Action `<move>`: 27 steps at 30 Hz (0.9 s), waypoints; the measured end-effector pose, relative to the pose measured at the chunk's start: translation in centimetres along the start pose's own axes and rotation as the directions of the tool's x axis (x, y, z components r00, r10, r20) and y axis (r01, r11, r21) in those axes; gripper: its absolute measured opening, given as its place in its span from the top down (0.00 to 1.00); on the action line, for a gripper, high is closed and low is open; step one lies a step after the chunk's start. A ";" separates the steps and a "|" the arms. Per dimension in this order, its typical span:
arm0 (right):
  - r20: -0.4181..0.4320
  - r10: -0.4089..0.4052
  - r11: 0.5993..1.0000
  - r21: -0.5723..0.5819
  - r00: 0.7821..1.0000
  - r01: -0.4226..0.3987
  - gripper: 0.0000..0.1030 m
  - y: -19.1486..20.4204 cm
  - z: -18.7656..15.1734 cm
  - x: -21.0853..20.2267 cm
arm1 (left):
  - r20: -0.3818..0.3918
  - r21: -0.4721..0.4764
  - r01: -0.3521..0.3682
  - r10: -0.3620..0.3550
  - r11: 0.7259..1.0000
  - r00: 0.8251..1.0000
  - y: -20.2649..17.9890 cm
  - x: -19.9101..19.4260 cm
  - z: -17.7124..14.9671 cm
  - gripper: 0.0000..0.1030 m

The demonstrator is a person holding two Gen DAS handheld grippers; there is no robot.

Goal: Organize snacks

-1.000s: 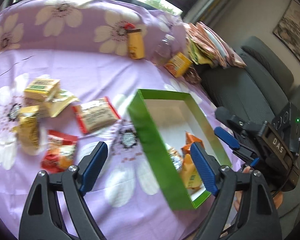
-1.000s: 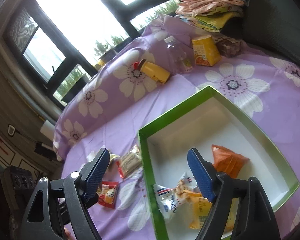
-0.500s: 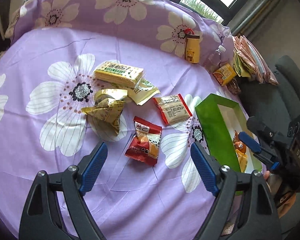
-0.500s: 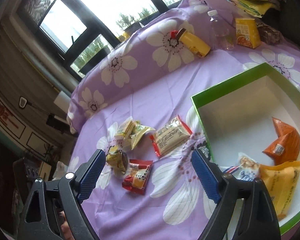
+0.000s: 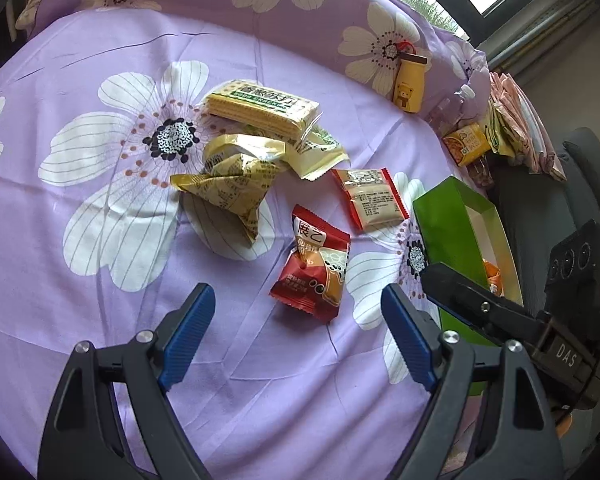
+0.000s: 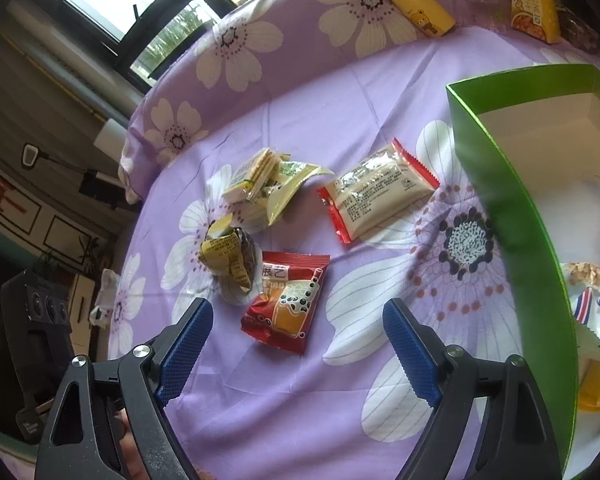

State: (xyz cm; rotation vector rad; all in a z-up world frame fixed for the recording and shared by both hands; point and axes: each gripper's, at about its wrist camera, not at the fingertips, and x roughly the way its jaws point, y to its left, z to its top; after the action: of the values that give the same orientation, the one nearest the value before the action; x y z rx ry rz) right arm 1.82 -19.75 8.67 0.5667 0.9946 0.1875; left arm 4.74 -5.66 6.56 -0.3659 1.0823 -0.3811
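Left gripper (image 5: pixel 296 336) and right gripper (image 6: pixel 298 346): jaws spread, empty, over purple floral cloth (image 6: pixel 300 120). Red milk-tea packet (image 6: pixel 286 300) just ahead, 12 o'clock. Red-edged cream packet (image 6: pixel 378 190) at 1 o'clock. Green box (image 6: pixel 500 184) at 2 o'clock, snacks inside.

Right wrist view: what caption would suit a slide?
Open right claw above a red snack packet, green box alongside.

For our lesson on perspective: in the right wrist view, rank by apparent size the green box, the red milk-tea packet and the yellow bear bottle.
1. green box
2. red milk-tea packet
3. yellow bear bottle
The bottle stands farthest away, so its true size is unsure.
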 end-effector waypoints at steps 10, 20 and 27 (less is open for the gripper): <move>-0.092 0.071 0.997 0.044 0.993 -0.067 0.29 -0.1 0.8 3.6 | -0.050 -0.003 -0.023 0.022 1.000 0.999 0.5 2.6 0.2 0.23; -0.133 0.104 0.993 0.075 0.986 -0.095 0.44 -0.5 0.8 7.1 | -0.059 0.018 -0.022 0.023 1.000 0.998 0.3 4.3 -0.2 0.40; -0.125 0.091 0.994 0.067 0.988 -0.083 0.52 -0.5 0.8 7.4 | -0.044 0.017 -0.012 0.013 1.000 0.999 0.3 4.9 -0.1 0.54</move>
State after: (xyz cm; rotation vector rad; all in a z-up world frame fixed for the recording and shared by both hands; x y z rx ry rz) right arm 6.47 -17.52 3.30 0.6613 1.1040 0.2744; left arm 6.69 -7.73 2.61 -0.3368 1.1235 -0.3886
